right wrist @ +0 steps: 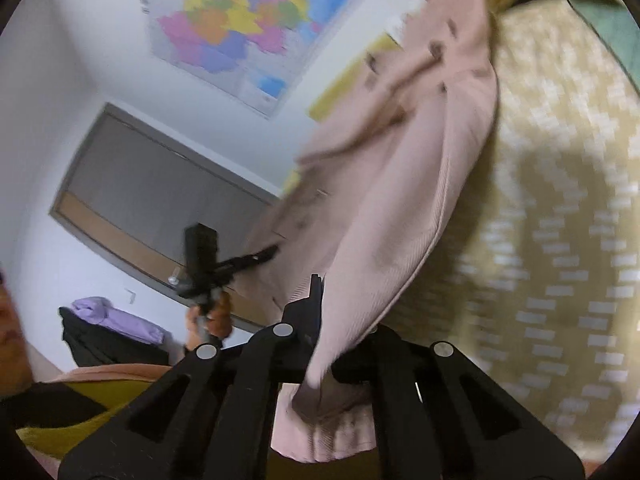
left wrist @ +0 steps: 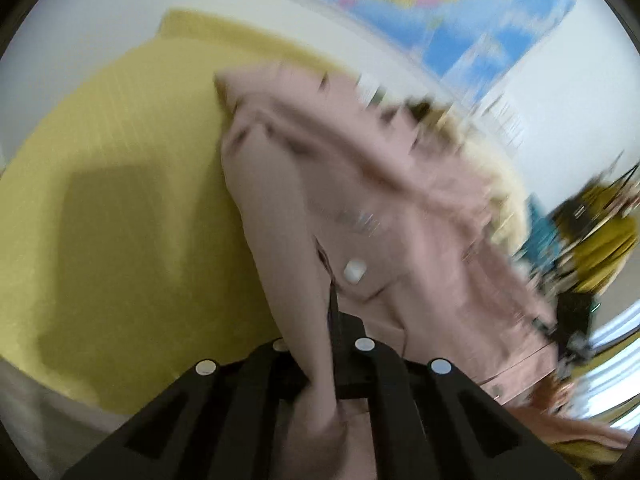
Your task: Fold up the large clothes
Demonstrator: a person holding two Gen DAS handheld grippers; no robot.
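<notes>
A large pink garment (left wrist: 360, 200) with a white button hangs stretched in the air between both grippers. My left gripper (left wrist: 324, 360) is shut on one edge of it, above the yellow bed cover (left wrist: 120, 200). My right gripper (right wrist: 324, 320) is shut on another edge of the same pink garment (right wrist: 400, 180), beside the patterned yellow-white quilt (right wrist: 560, 240). The left gripper also shows from the right wrist view (right wrist: 268, 254), pinching the cloth with the person's hand below it. Both views are blurred by motion.
A coloured map (right wrist: 248, 20) hangs on the white wall above a grey and brown board (right wrist: 160, 200). Folded purple and black clothes (right wrist: 112, 332) lie at the left. A dark yellow pile and clutter (left wrist: 592, 240) lie at the right.
</notes>
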